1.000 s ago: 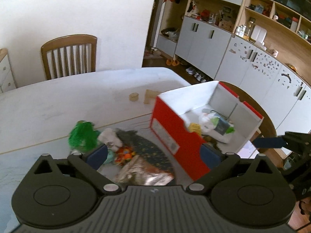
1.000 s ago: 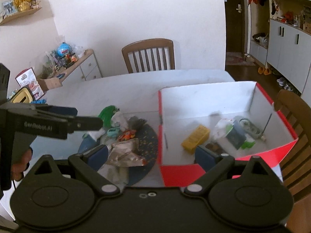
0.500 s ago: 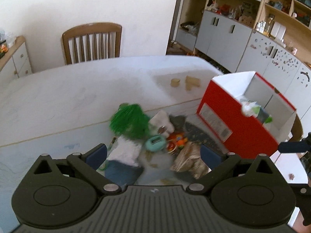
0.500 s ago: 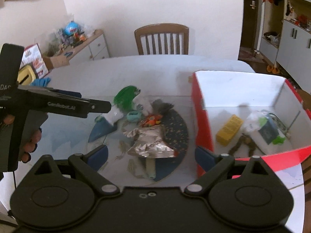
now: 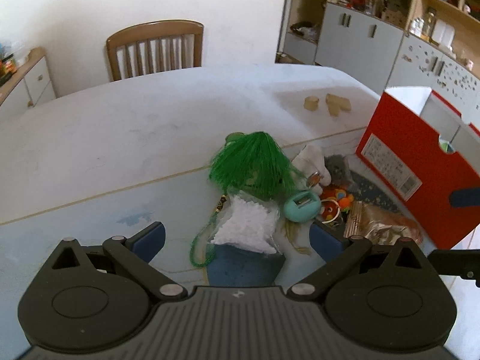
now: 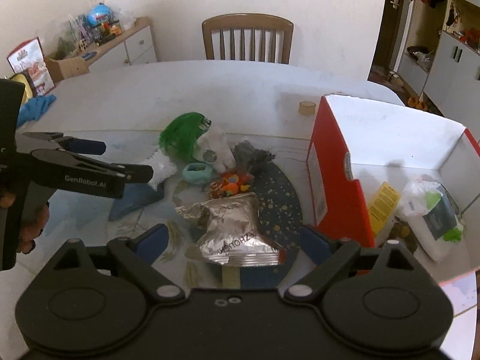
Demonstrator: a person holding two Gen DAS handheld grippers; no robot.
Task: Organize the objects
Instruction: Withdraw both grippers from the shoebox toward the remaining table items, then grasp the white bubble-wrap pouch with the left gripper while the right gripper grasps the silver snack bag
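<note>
While both tools hang over the table (image 5: 90, 138), the left gripper (image 5: 237, 237) has its jaws spread wide and holds nothing; between its blue fingertips (image 5: 151, 237) lies a white crinkled packet (image 5: 246, 225) on a blue cloth (image 5: 246, 267), with a string of green beads (image 5: 201, 249) looping just to the left of the packet. Beyond the packet sits a green tassel (image 5: 255, 165), its strands fanned toward the gripper, and just right of that a teal egg-shaped gadget (image 5: 301, 205) touching a small orange toy (image 5: 336, 204). The right gripper (image 6: 237, 240) is likewise wide open and empty, its fingertips flanking a silver foil bag (image 6: 234, 225). That bag's long axis runs roughly away from the gripper, its crimped end nearest the jaws, and it rests partly on a dark speckled mat (image 6: 279, 207). To the right of the gripper stands a red box (image 6: 333, 174) with a white inside, holding a yellow pack (image 6: 384, 198) and a white bundle with green bits (image 6: 429, 213); a brownish thing between them is too shadowed to name. Farther off, past the box corner, a small wooden block (image 6: 306, 107) sits alone on the table, and a wooden chair (image 6: 247, 39) stands at the far edge.
</note>
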